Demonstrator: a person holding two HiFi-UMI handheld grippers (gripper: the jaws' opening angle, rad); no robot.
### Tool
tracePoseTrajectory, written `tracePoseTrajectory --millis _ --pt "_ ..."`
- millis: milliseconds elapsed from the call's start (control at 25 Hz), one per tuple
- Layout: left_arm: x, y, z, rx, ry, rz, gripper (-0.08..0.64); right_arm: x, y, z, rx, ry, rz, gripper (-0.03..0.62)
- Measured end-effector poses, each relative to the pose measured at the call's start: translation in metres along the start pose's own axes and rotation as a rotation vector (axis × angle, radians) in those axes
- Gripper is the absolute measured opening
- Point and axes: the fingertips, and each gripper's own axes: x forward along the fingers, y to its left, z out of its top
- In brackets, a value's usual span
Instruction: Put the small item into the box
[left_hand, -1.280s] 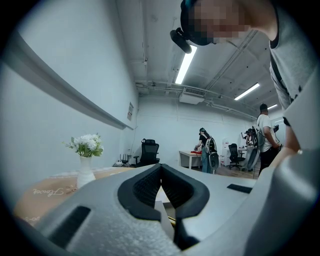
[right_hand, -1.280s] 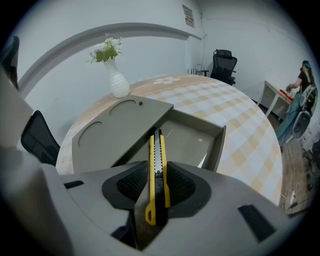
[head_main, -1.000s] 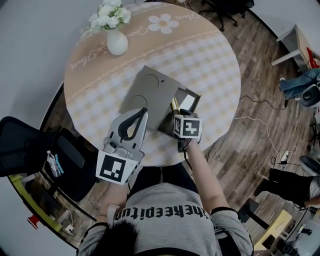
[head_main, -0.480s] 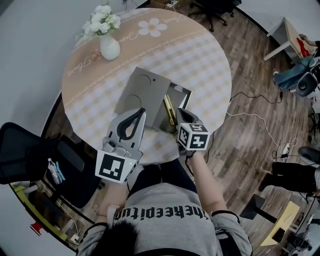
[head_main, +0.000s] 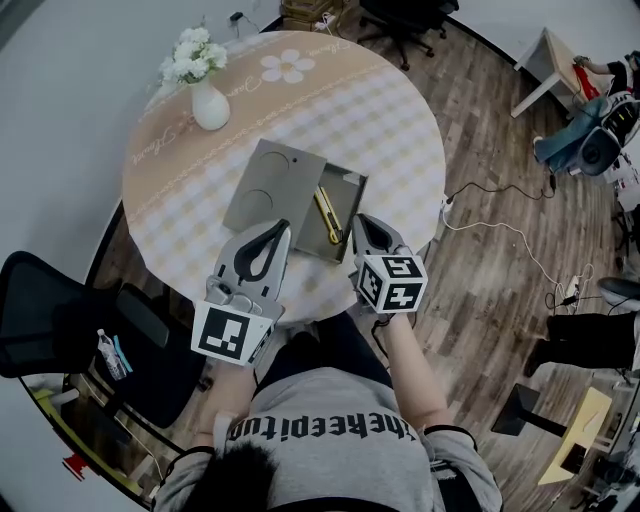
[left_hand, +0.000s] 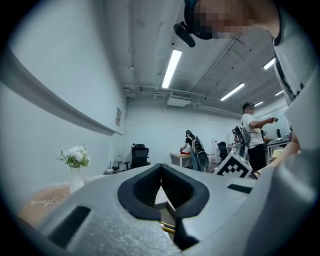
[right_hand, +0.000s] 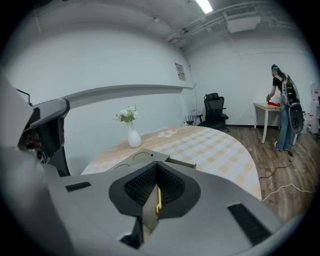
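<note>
A flat grey box lies open on the round table, its lid folded out to the left. A small yellow item lies inside the box. My right gripper hovers at the box's near right corner, shut with nothing in it. My left gripper is at the box's near edge, also shut and empty. In the right gripper view the yellow item shows behind the closed jaws, beyond the right gripper. The left gripper view shows the left gripper with a sliver of the yellow item below it.
A white vase of flowers stands at the far left of the checked tablecloth. A black office chair is at the left of the person. A cable runs over the wooden floor. People stand at desks in the background.
My right gripper has pulled back from over the box toward the person. The yellow item now lies in full view in the box. The left gripper has kept its place.
</note>
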Motion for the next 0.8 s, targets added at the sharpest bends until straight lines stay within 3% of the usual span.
tracePoseTrajectory --millis 800 --pt "-0.024 -0.041 0.019 0.058 -0.038 -0.047 0.015 -0.096 0.038 0.055 -0.069 -0.253 0.059 0.005"
